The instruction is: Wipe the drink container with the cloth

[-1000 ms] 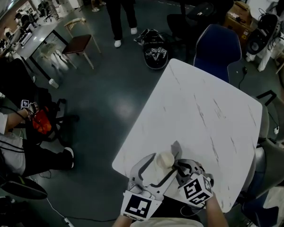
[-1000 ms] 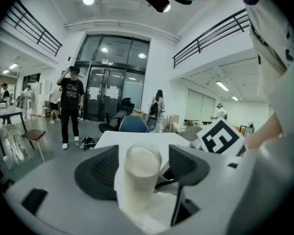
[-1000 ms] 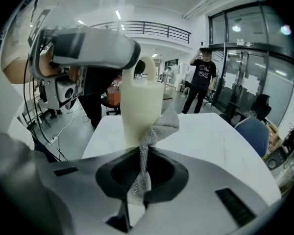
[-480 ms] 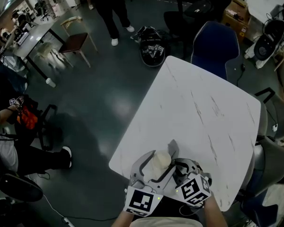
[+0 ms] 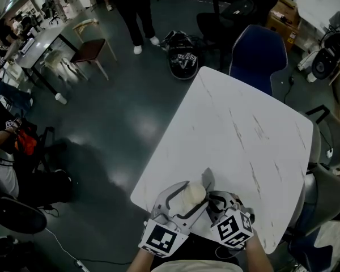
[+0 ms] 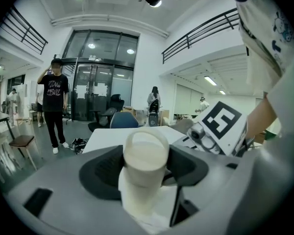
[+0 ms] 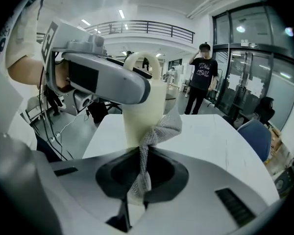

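Note:
The drink container (image 5: 192,192) is a cream cylinder with a loop at its top, at the near corner of the white table (image 5: 243,129). My left gripper (image 5: 188,200) reaches round it from the near left. The container (image 6: 144,180) fills the gap and both pads lie against its sides. These jaws have just been closing on it. My right gripper (image 7: 141,173) is shut on a grey mesh cloth (image 7: 161,131), whose free end rests against the container's (image 7: 142,111) side. From above, the cloth (image 5: 208,180) shows as a grey flap just beyond the container.
A blue chair (image 5: 259,55) stands at the table's far edge and a grey chair (image 5: 328,191) at its right. A dark bag (image 5: 183,61) lies on the floor beyond the table. A person (image 5: 133,10) stands further back. More people sit at the left.
My left gripper has shifted a little, its marker cube now lower and further left. The container, cloth and right gripper stay put. The standing person has stepped sideways.

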A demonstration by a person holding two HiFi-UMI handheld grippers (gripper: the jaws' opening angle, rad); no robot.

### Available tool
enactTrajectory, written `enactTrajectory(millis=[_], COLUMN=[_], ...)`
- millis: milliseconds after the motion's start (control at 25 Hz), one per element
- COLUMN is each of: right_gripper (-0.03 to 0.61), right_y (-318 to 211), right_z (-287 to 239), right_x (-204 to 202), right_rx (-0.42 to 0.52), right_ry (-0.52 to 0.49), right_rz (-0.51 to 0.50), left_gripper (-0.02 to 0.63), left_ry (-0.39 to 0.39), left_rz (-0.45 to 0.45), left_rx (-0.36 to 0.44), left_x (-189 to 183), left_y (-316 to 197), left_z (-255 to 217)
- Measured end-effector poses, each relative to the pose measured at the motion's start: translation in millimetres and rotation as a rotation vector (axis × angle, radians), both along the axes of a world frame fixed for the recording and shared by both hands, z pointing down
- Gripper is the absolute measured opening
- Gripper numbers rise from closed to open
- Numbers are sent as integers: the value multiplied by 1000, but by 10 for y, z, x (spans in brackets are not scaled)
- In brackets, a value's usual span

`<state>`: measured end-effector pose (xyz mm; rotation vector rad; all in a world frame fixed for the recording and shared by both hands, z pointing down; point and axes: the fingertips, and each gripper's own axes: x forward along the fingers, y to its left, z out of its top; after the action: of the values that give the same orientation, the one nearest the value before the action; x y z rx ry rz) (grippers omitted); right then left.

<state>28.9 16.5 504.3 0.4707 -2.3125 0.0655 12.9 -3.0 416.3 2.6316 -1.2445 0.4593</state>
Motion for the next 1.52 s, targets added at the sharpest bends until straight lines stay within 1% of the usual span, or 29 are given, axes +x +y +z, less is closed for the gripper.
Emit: enactTrajectory(millis=[120,280,360,520,800,1040,1280,1520], right_gripper=[32,32,32,32,32,32,32,32], right_y=[32,52,61,80,118,135,205,165], right_z=[-65,-120,-102,18,264,361,203,-61], right_x=[10,26,36,34,25,-8,-43,-26], right_rx=[4,-18,-26,-42,-87,-121,-99,-67], right_ry=[0,8,16,48,106,129,143,137], right_rz=[-25,-65,-77,-101,-155,-174,-240,-261], left_gripper=[285,285,285,285,285,285,285,285], left_ry=[-3,-29,-32,-38,-37,-44,-49,-49], left_rz=[82,232,269,320,372,466,538,585], left_rx=[3,0,-18,-29,-27,-35,-35,-37], left_x=[28,67,74,82,94,77,59,49], left_y=[27,59,70,83,100,112,117,137], left_z=[-8,9,43,111,118,111,121,121])
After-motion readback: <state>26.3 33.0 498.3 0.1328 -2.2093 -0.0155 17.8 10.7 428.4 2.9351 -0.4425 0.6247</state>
